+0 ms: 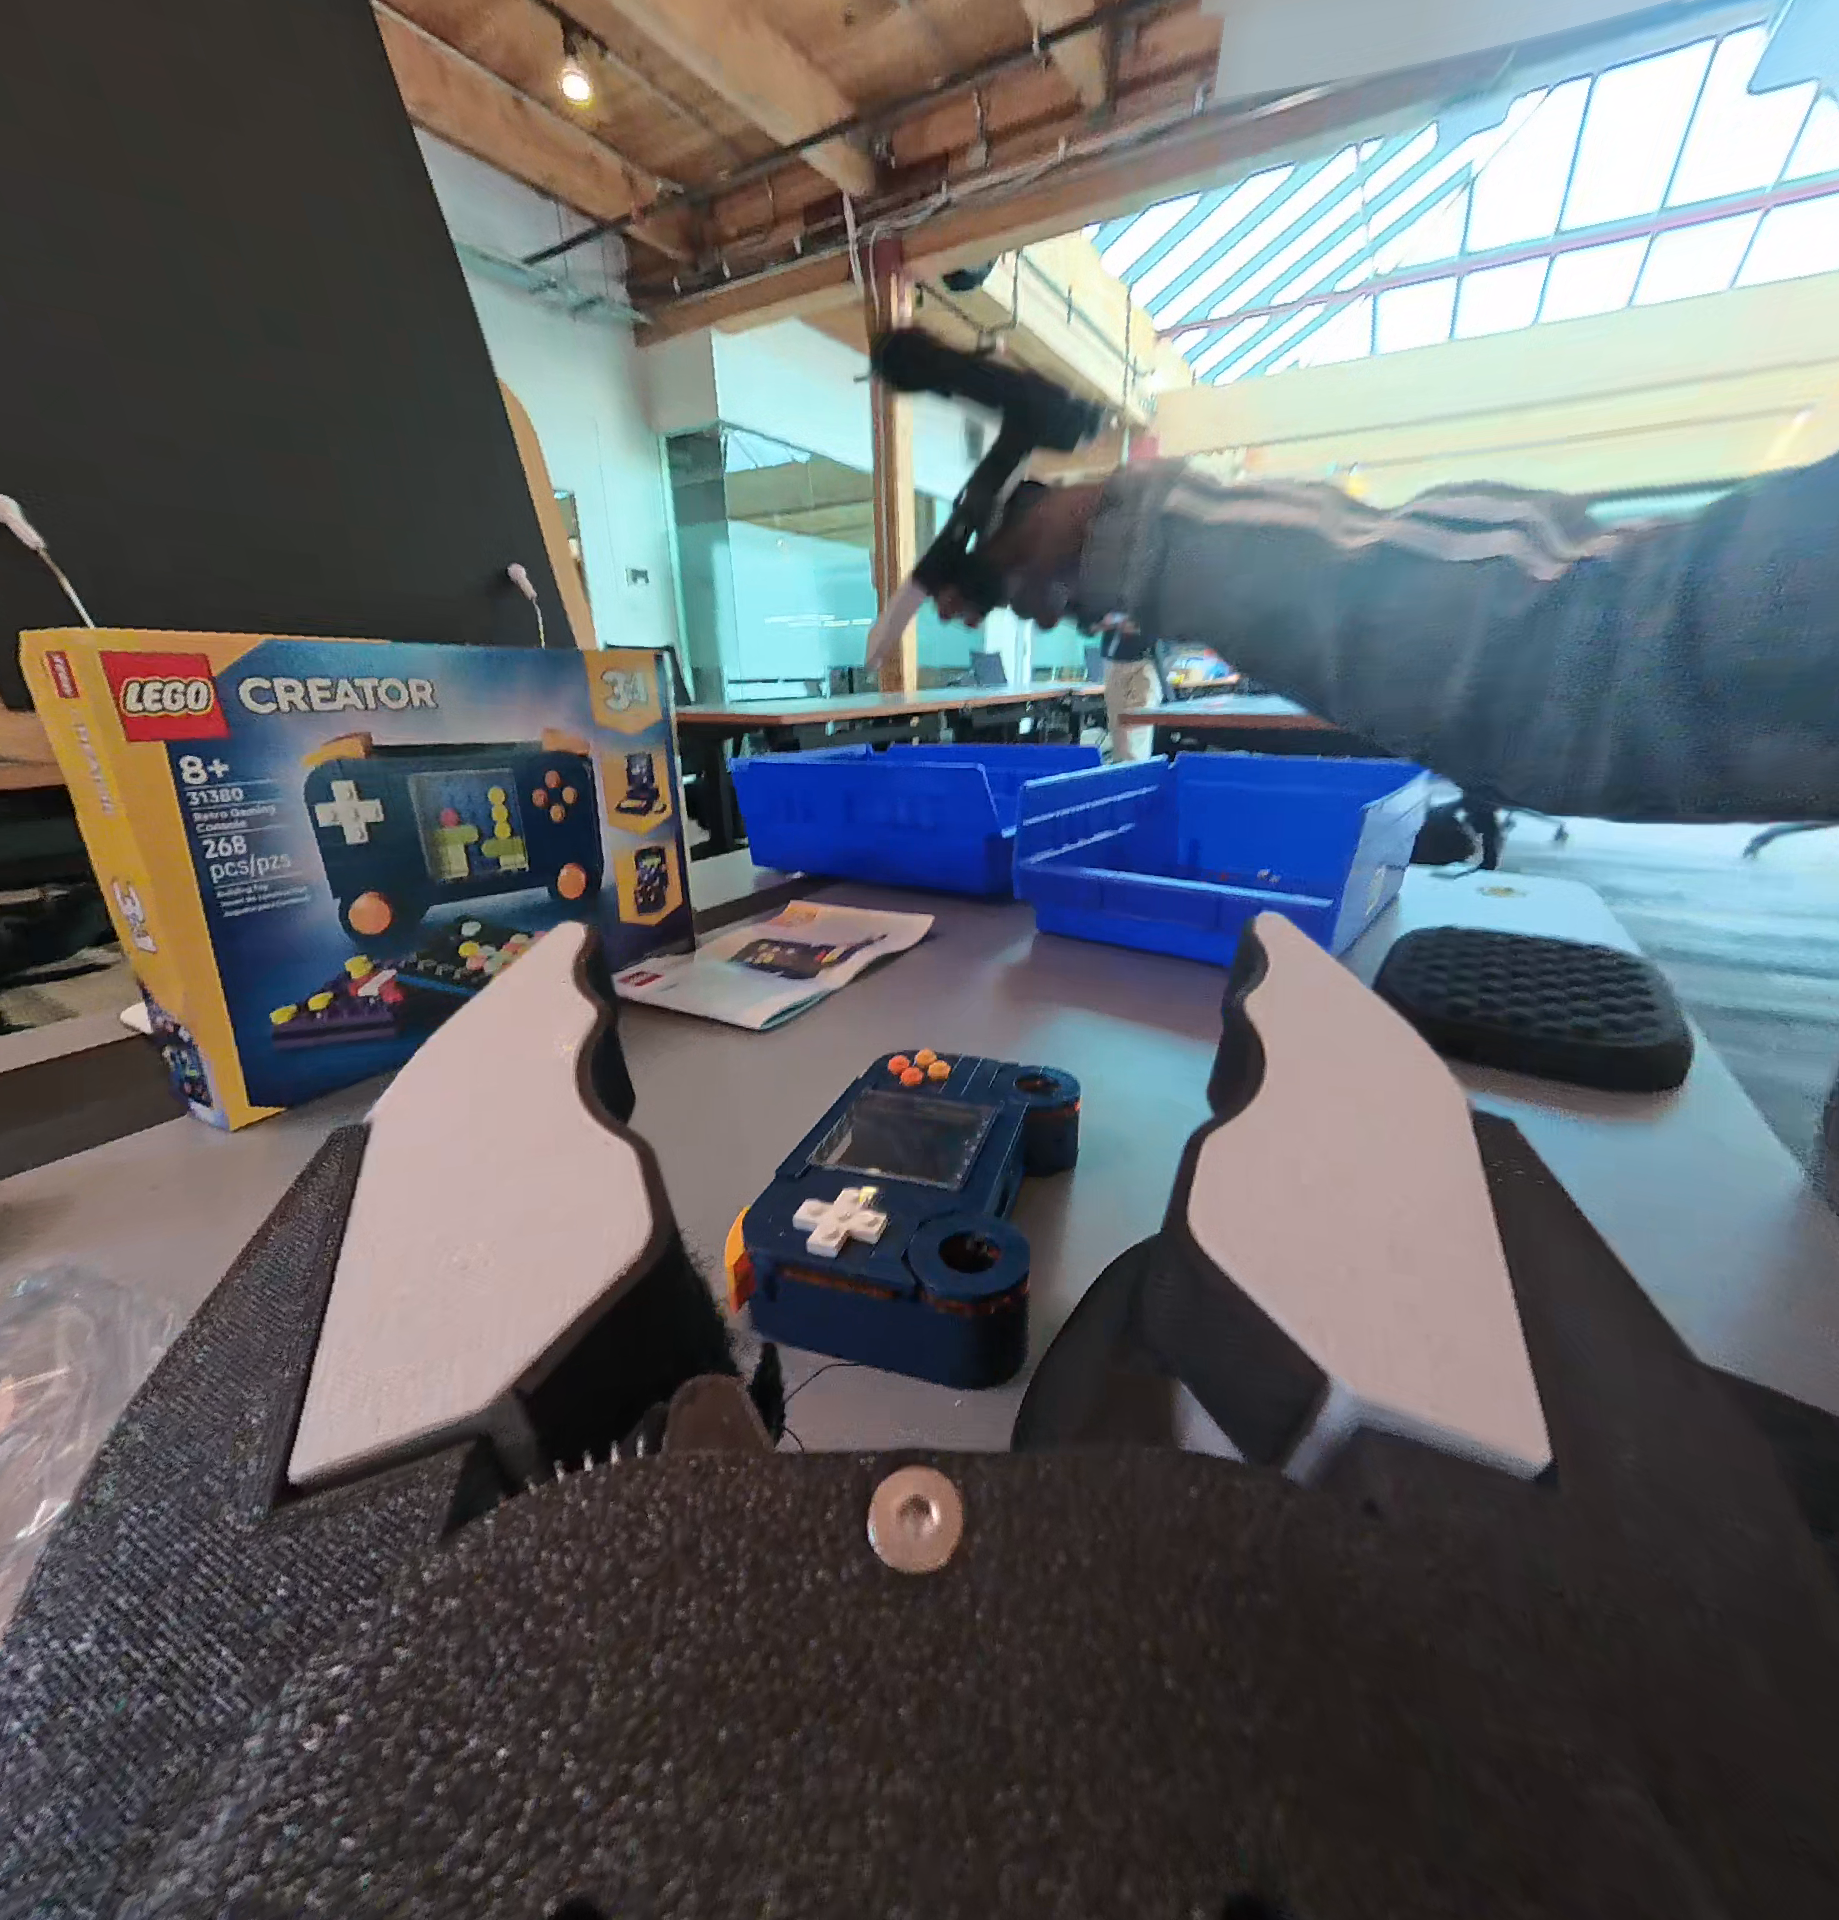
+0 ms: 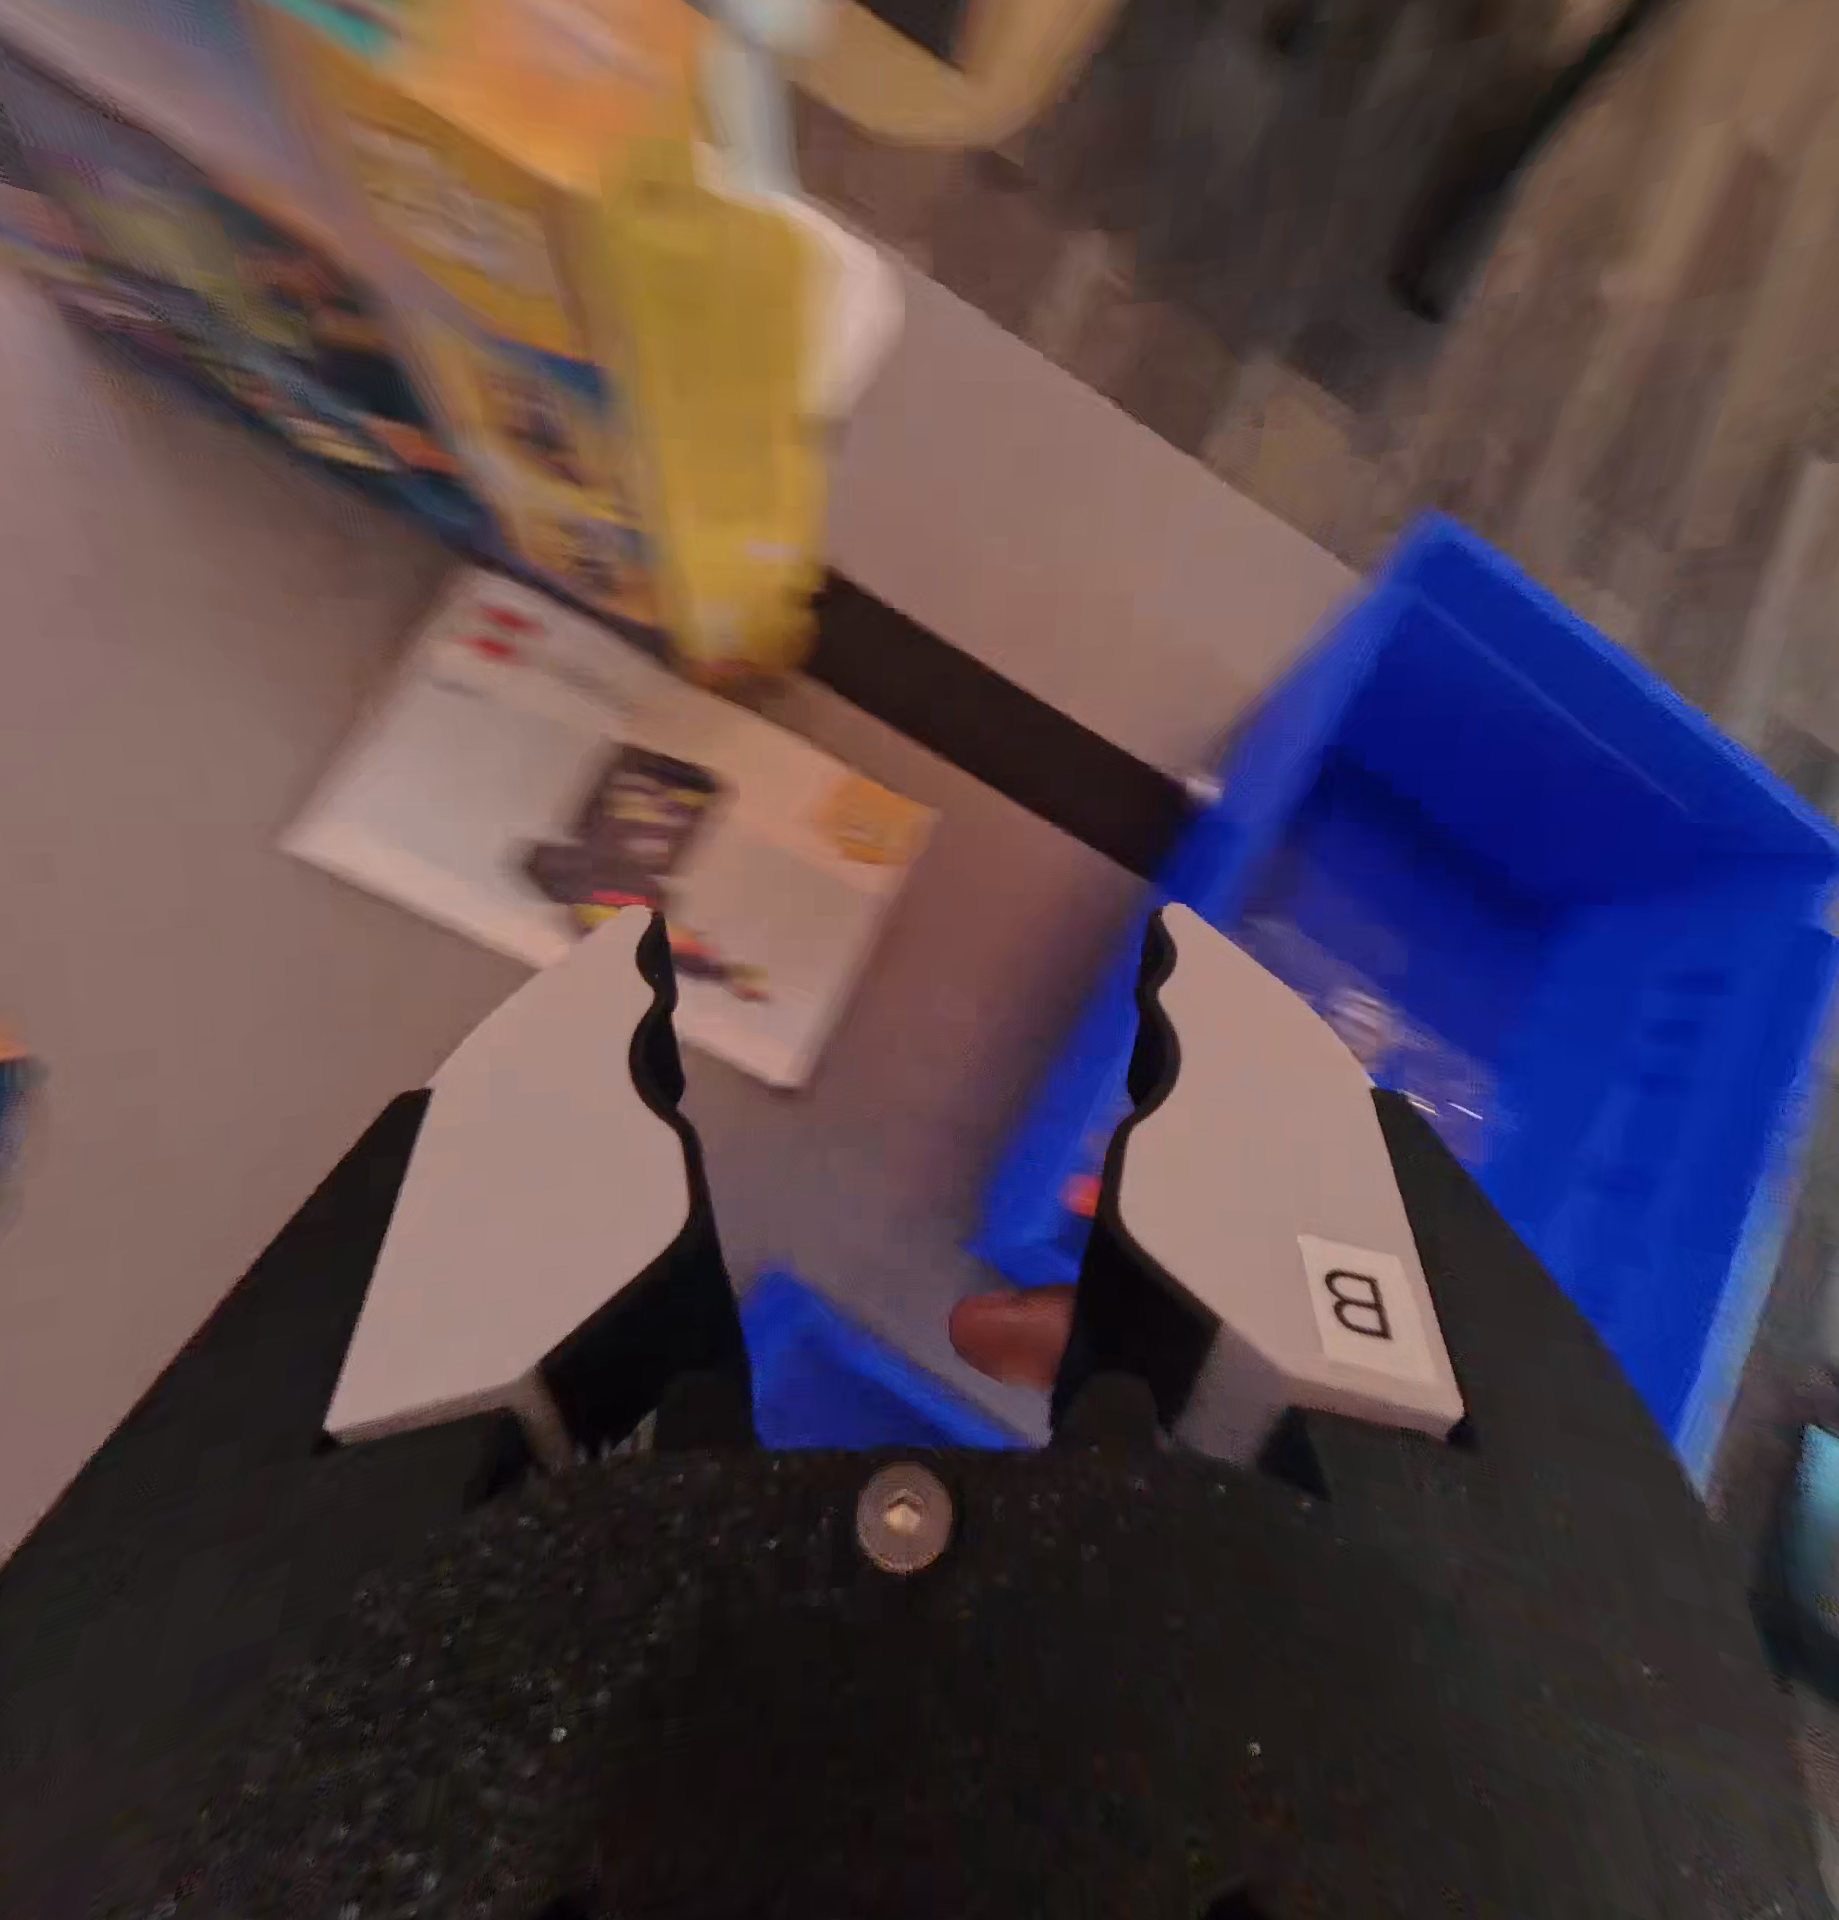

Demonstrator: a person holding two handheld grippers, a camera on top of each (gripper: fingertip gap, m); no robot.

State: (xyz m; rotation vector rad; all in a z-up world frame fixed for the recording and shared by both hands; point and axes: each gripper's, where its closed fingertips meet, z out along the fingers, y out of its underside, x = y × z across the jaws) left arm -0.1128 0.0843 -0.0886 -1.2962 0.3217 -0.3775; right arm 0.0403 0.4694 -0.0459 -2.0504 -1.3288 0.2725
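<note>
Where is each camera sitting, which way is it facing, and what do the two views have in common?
Left wrist view: on the left gripper, low over the grey table, facing the toy console; a sleeved arm crosses above.
Right wrist view: on the right gripper, raised, tilted down at the booklet and a blue bin; a fingertip shows.
Shared: booklet, yellow box, blue bins, table.

Your left gripper: fingers spread wide, empty, low over the grey table, navy brick-built handheld console lying flat between them, untouched. Your right gripper: also spread, empty, raised above the blue bin and booklet; view blurred.
</note>
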